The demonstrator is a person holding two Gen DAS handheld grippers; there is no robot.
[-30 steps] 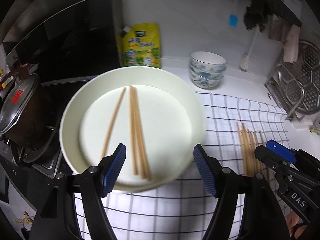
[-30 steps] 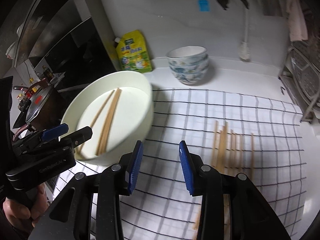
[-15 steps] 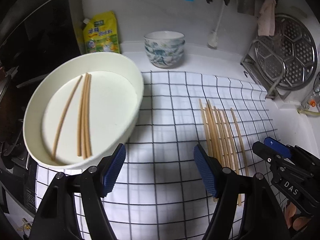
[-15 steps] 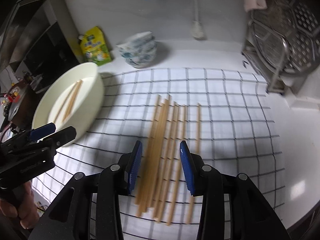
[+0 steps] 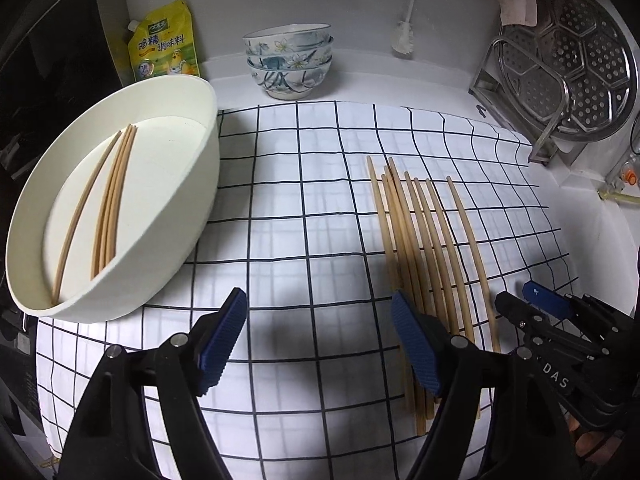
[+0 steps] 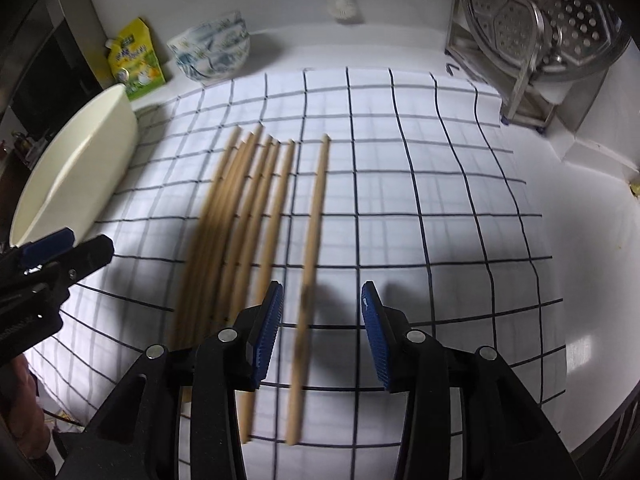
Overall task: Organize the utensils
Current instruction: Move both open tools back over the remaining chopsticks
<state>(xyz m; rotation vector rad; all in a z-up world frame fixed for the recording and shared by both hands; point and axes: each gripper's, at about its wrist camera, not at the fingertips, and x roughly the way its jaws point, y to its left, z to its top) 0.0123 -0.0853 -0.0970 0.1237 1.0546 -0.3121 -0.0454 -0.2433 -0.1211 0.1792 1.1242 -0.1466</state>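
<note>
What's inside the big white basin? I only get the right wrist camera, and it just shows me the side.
Observer: Four chopsticks lie in the white basin, three bunched together and one apart.
Operator: Is the other hand-held gripper holding anything?
Observer: No. The left hand-held gripper is open over the checked cloth.
Operator: How many flowery bowls are there? They're blurry for me.
Observer: Three stacked bowls.

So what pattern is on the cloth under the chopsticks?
White cloth with a dark grid of thin lines; clearest in the right wrist view.
</note>
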